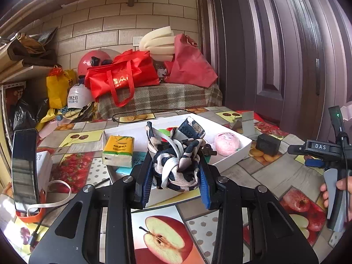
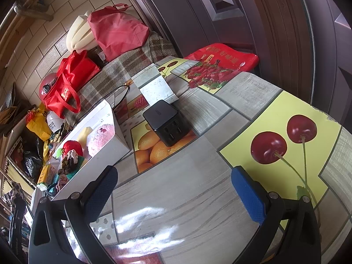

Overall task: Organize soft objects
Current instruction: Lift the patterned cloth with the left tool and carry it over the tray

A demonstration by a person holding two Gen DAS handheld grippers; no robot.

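- Tiled-wall corner with bags piled on a checked bench; a table under a glossy fruit-print oilcloth (image 2: 176,198) lies below both tools.
- Left gripper (image 1: 176,176): blue pads clenched on a knotted navy-and-cream patterned cloth bundle (image 1: 176,160), held off the table. The bundle hides whatever sits straight ahead of the fingers.
- Beyond the bundle, a shallow white cardboard box (image 1: 242,142). Inside it, ahead and right of the left tool, a pink fuzzy plush ball (image 1: 226,143); a green scrap shows behind the cloth, kind unclear.
- Yellow tissue pack (image 1: 118,149) ahead-left, at the box's near corner.
- Right gripper (image 2: 173,189): jaws spread wide, nothing between them, bare oilcloth below.
- Black cube charger (image 2: 167,122) straight ahead of the right tool; the white box to its left, its near end cut off by the left finger.
- Small items at that end too jumbled to identify.
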